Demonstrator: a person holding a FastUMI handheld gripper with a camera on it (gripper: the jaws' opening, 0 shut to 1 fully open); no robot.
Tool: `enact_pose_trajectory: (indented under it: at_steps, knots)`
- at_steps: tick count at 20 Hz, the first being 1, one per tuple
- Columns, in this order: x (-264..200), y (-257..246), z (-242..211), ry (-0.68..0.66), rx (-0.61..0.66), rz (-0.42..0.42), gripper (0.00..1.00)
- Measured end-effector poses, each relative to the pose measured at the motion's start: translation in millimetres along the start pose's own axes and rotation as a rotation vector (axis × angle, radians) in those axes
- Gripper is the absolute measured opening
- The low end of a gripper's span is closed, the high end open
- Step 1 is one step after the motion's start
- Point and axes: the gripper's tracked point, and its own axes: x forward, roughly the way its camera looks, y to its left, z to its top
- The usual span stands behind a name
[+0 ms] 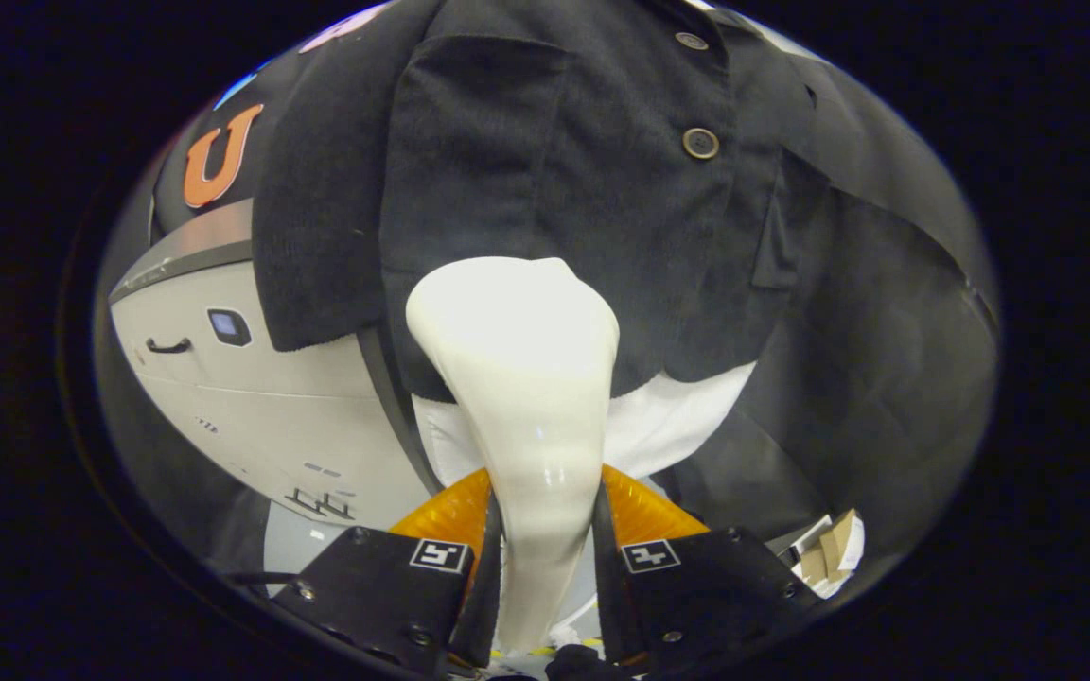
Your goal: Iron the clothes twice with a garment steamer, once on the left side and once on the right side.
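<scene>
My gripper [543, 530] is shut on the white garment steamer [526, 378], both fingers pressing on its narrow handle. The steamer's wide head rises ahead of the fingers and rests against the lower front of a dark buttoned shirt [554, 180] that hangs upright. The head sits a little left of the shirt's button placket, below a chest pocket [469, 123]. Two buttons [700, 143] show up the placket. A white layer [668, 416] shows under the shirt's hem, behind the steamer.
A white appliance with a small screen [252, 388] stands to the left, partly behind the shirt's sleeve. Dark cloth [886, 359] hangs on the right. Cardboard pieces [834, 553] lie low on the right beside the right finger.
</scene>
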Motion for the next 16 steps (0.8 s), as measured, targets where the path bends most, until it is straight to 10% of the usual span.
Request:
enact_pose_trajectory:
  at_steps: [16]
  knots:
    - [-115.8,-186.7,142.9,-0.308,0.233,0.004,0.45]
